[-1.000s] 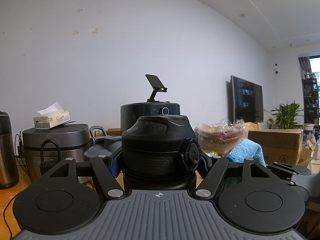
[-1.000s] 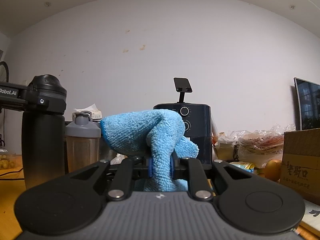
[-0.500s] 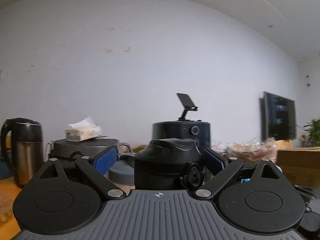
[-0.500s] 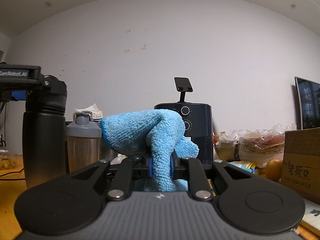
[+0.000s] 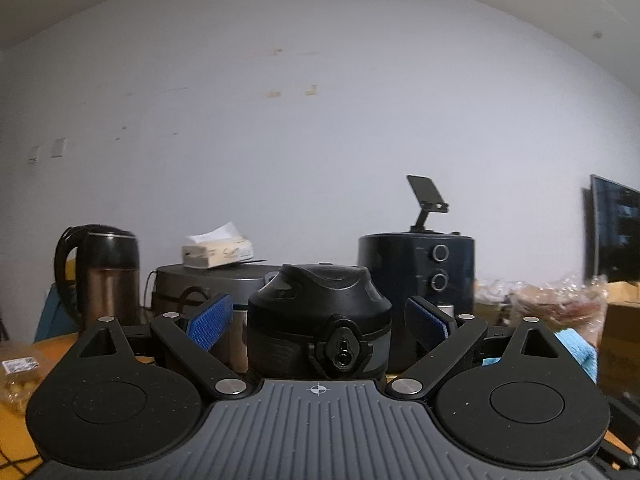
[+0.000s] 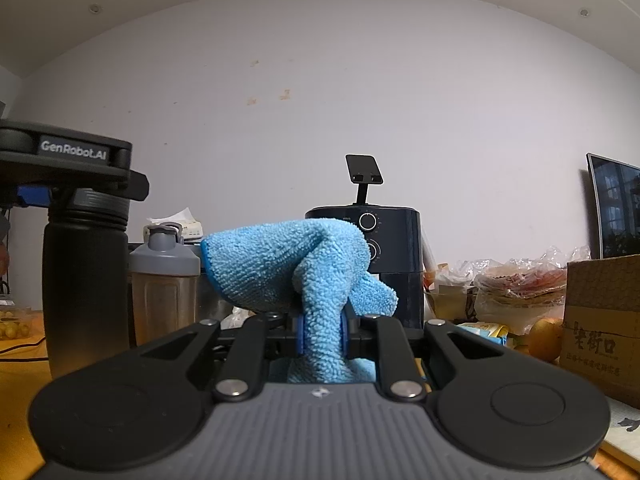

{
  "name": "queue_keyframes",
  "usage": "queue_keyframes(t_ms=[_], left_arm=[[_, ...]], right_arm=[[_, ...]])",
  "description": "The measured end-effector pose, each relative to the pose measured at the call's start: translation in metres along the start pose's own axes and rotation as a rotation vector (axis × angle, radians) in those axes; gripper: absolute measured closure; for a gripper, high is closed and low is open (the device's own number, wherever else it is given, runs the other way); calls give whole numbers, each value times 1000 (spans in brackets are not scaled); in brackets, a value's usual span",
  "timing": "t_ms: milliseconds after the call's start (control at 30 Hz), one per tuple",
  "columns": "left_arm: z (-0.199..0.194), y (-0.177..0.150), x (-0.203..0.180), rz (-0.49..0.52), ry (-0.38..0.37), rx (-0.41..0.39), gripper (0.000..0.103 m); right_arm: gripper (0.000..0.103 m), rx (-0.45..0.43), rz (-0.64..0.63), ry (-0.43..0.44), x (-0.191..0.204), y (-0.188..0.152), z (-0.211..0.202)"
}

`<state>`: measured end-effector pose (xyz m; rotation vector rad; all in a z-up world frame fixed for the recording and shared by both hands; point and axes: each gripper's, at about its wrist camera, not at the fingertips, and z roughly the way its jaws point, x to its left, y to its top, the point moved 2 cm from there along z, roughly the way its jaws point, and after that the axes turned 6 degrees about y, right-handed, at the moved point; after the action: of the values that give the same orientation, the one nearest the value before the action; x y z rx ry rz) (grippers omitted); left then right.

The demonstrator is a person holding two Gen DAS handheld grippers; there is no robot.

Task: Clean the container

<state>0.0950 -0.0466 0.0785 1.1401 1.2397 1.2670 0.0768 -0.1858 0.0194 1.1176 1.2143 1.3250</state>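
Observation:
A black bottle (image 5: pixel 320 296) with a black flip lid stands upright on the wooden table, right in front of my left gripper (image 5: pixel 318 320). That gripper is open; its blue pads (image 5: pixel 210 320) sit on either side of the lid with a gap on each side. In the right wrist view the same bottle (image 6: pixel 84 280) stands at the left, with the left gripper's body (image 6: pixel 64 156) over its top. My right gripper (image 6: pixel 322 332) is shut on a light blue microfibre cloth (image 6: pixel 288 264), which bunches up above the fingers.
Behind stand a dark air fryer (image 5: pixel 416 272) with a phone stand on top, a kettle (image 5: pixel 104 272), a grey cooker (image 5: pixel 208 284) bearing a tissue box, and a grey-lidded shaker bottle (image 6: pixel 166 280). Plastic bags and a cardboard box (image 6: pixel 600 320) fill the right side.
My left gripper has let go of the black bottle's lid and opened wide, and its view has swung to the left. The right gripper and its cloth have kept still.

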Motion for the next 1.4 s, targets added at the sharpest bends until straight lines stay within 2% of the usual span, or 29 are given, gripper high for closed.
queue_keyframes(t_ms=[233,300,433,1033,1400], left_arm=[[5,0,0,-9,60,42,9],[4,1,1,-6,78,35,16],[3,2,-3,7,66,32,35],[2,0,-2,25,9,30,35],[4,-2,12,34,-109,26,35]], right_arm=[[89,2,1,1,0,0,0],[89,3,0,2,-1,0,1],[89,4,0,1,-1,0,1],[89,2,4,-13,3,0,-3],[89,0,7,-3,-1,-1,-8]])
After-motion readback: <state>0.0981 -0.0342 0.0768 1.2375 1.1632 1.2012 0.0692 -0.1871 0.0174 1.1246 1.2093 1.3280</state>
